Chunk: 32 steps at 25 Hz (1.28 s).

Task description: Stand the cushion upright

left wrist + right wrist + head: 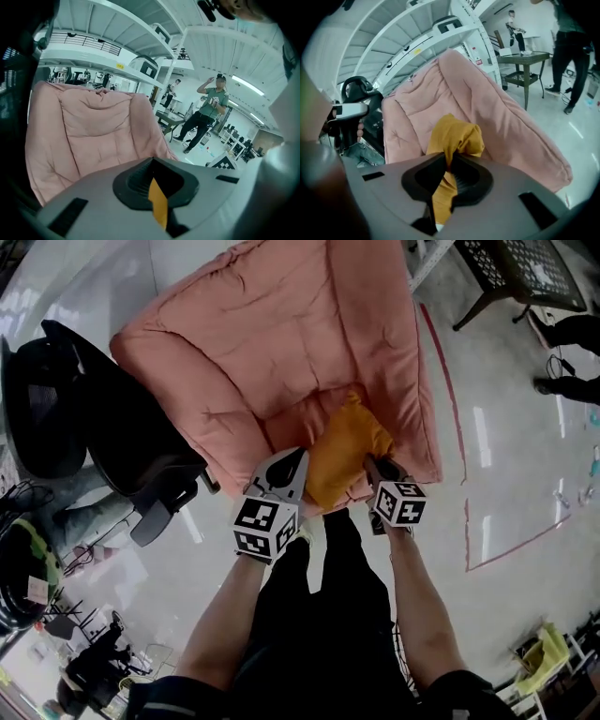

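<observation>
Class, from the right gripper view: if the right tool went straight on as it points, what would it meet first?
The right tool is shut on the mustard cushion; carrying that ahead, it would first meet the pink padded chair, probably its backrest, though depth is unclear.

Your cushion point(347, 442) is plain mustard yellow. The padded chair point(281, 334) at 12 o'clock is salmon pink with quilted stitching. Your left gripper point(298, 457) and right gripper point(375, 468) are grey with black pads, and each carries a cube of black-and-white square markers. At 9 o'clock the office chair point(75, 409) is black. At 3 o'clock, red tape lines point(467, 521) cross the pale grey floor point(525, 456).
</observation>
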Each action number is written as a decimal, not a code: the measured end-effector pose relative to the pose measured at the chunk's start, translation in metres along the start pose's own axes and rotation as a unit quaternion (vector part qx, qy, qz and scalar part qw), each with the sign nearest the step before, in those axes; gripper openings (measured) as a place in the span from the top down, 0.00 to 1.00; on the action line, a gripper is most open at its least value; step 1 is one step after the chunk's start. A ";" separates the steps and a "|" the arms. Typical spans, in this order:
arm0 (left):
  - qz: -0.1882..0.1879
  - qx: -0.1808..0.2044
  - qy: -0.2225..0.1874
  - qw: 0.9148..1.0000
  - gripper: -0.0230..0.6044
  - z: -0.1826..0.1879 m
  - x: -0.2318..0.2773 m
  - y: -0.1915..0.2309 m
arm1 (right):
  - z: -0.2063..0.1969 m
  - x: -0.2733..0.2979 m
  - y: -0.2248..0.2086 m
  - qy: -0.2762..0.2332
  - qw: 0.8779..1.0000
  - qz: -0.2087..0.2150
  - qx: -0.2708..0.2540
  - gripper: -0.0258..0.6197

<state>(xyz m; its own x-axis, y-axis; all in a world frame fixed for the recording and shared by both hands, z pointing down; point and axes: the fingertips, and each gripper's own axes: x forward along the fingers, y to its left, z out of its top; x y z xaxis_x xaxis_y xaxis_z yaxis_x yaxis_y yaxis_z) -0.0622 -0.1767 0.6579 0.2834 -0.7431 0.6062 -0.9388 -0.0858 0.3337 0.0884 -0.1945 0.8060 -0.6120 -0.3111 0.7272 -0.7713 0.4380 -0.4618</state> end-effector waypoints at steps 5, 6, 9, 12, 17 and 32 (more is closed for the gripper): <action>0.006 -0.011 -0.024 1.000 0.95 0.009 -0.022 0.009 | 0.016 -0.007 0.030 -0.006 0.999 0.017 -0.050 0.91; 0.009 -0.014 -0.030 0.999 0.95 0.011 -0.025 0.012 | 0.021 -0.007 0.034 -0.008 0.998 0.019 -0.059 0.91; 0.016 -0.017 -0.043 0.999 0.95 0.019 -0.041 0.015 | 0.035 -0.018 0.050 -0.016 0.996 0.025 -0.082 0.91; 0.019 -0.018 -0.051 0.998 0.95 0.024 -0.053 0.010 | 0.048 -0.033 0.060 -0.020 0.994 0.034 -0.105 0.91; 0.030 -0.025 -0.067 0.997 0.95 0.032 -0.057 0.021 | 0.082 -0.027 0.081 -0.021 0.984 0.072 -0.160 0.91; 0.102 -0.063 -0.101 0.988 0.95 0.060 -0.080 0.063 | 0.165 0.036 0.185 0.016 0.929 0.218 -0.299 0.91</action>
<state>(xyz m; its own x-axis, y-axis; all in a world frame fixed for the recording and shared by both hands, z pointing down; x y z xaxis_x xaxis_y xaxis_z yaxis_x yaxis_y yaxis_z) -0.1555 -0.1622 0.5872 0.0338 -0.8545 0.5184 -0.9367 0.1538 0.3146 -0.1052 -0.2636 0.6633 -0.8303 0.0258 0.5567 -0.2109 0.9101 -0.3568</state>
